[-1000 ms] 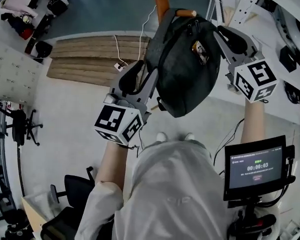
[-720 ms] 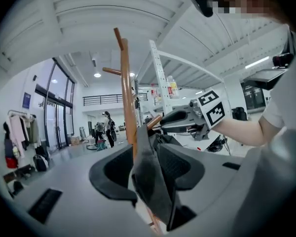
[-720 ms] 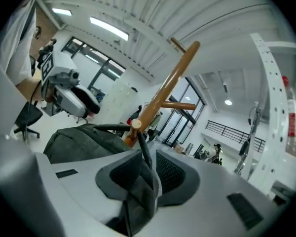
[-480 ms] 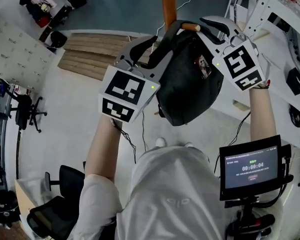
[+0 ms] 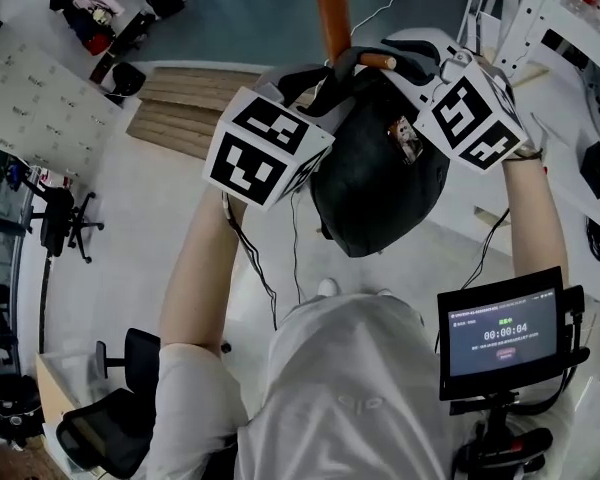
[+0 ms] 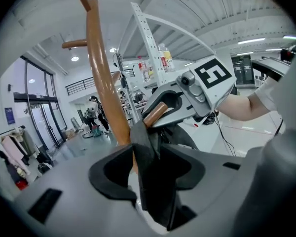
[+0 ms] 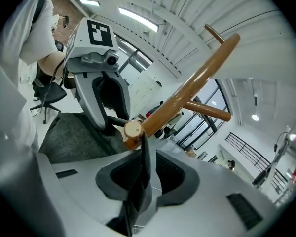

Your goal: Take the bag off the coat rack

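Note:
A dark grey bag hangs by its strap from a wooden peg on the orange-brown coat rack pole. My left gripper is at the top of the bag on the left, and my right gripper on the right. In the left gripper view the left gripper is shut on the folded strap, just below the peg. In the right gripper view the right gripper is shut on the thin strap, right under the peg's end.
White shelving stands close to the right of the rack. A timer screen sits at the lower right, an office chair at the lower left. A wooden platform lies on the floor behind the pole.
Both grippers have risen from the bag's sides to its top at the peg. They now hold the strap from either side. The bag still hangs on the peg.

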Demonstrator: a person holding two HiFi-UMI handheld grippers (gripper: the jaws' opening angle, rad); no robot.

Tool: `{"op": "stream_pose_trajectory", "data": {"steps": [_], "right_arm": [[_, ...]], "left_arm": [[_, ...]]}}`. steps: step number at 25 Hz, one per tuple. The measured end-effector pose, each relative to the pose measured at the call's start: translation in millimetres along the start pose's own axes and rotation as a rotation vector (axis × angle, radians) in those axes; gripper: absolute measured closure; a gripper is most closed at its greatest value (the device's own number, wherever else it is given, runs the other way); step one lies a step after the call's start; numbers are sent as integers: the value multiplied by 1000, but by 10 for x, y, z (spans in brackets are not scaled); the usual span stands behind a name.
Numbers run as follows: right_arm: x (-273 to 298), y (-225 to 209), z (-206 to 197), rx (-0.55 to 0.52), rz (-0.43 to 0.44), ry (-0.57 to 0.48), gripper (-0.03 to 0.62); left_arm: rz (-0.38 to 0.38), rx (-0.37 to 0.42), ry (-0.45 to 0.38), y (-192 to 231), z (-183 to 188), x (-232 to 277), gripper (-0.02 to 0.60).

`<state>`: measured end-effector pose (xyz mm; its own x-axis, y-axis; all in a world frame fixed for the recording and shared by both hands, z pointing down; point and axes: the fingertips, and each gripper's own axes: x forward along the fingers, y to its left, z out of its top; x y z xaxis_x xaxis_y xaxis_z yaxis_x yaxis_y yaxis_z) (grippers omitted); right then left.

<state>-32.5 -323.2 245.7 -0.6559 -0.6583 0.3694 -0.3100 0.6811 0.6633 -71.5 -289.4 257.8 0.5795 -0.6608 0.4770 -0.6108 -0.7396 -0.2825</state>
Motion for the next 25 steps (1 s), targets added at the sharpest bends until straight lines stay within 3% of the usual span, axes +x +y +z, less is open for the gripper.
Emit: {"op": "stream_pose_trajectory", "data": {"steps": [9,18,25], "right_arm": [[51,18,83,30,110,-2,525],[70,39,95,47,87,9,537],[68,36,131,112,63,-3,548]], "left_arm": [[-48,-33,55,11,13,52,419],[-43,-90,47,17,15,62,422],[-56,-194,19,36,9,59,460]]}}
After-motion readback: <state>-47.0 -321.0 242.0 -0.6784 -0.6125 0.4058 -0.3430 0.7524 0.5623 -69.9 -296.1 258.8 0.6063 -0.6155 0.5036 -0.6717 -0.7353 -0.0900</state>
